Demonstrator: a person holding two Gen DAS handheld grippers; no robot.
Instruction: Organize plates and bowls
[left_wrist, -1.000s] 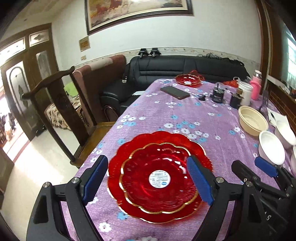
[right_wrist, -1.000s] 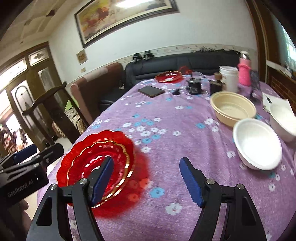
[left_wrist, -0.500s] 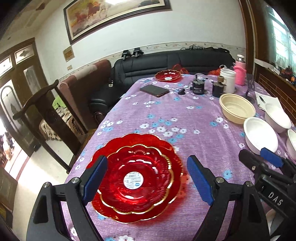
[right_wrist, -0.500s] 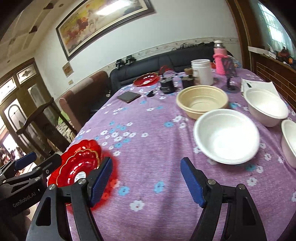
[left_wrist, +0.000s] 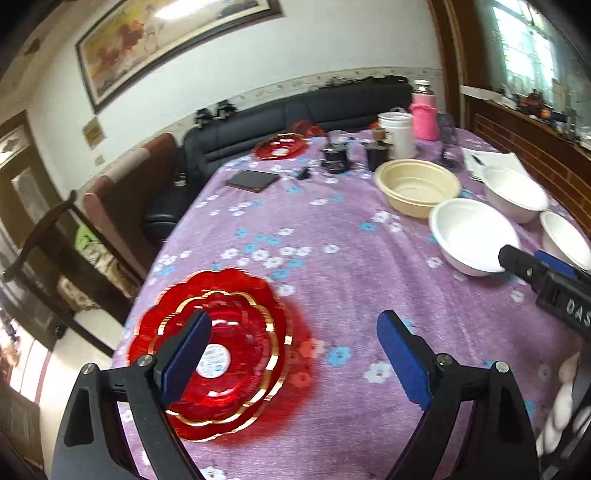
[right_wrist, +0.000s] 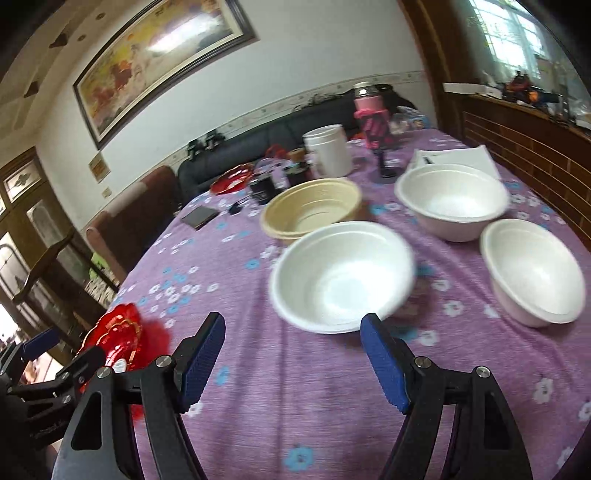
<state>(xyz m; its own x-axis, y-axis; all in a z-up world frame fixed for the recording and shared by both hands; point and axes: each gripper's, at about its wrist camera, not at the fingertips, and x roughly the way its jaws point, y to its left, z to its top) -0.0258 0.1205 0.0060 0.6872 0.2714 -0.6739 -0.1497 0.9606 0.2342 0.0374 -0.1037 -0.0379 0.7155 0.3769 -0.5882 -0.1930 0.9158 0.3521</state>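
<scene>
A counter (left_wrist: 332, 236) draped in a purple flowered cloth holds dishes to be sorted. The left tongs (left_wrist: 291, 354) hang above the cloth, their jaws opening with nothing between them. At their 9 o'clock sits a stack of red scalloped plates (left_wrist: 236, 325) with gold trim, 1 blue finger crossing in front of it. The right tongs (right_wrist: 291, 354) stand wide and empty, aimed at a white bowl (right_wrist: 340, 277) at 12 o'clock, its near rim just beyond the fingertips. Another white bowl (right_wrist: 452, 201) lies at 1 o'clock, a third (right_wrist: 535, 269) at 2 o'clock, and a cream bowl (right_wrist: 314, 208) just behind the nearest one. A single red plate (left_wrist: 280, 146) rests far off at 12 o'clock in the left view.

The step in hand looks like reaching for the bowls, the red stack being set. The next move probably calls for 1 finger inside the nearest bowl's rim and 1 outside, then a gentle squeeze, since the thin wall may flex.

Motion blurs both views. How many plates are stacked is unclear. The clutter of cups and jars at the far end is hard to identify.
</scene>
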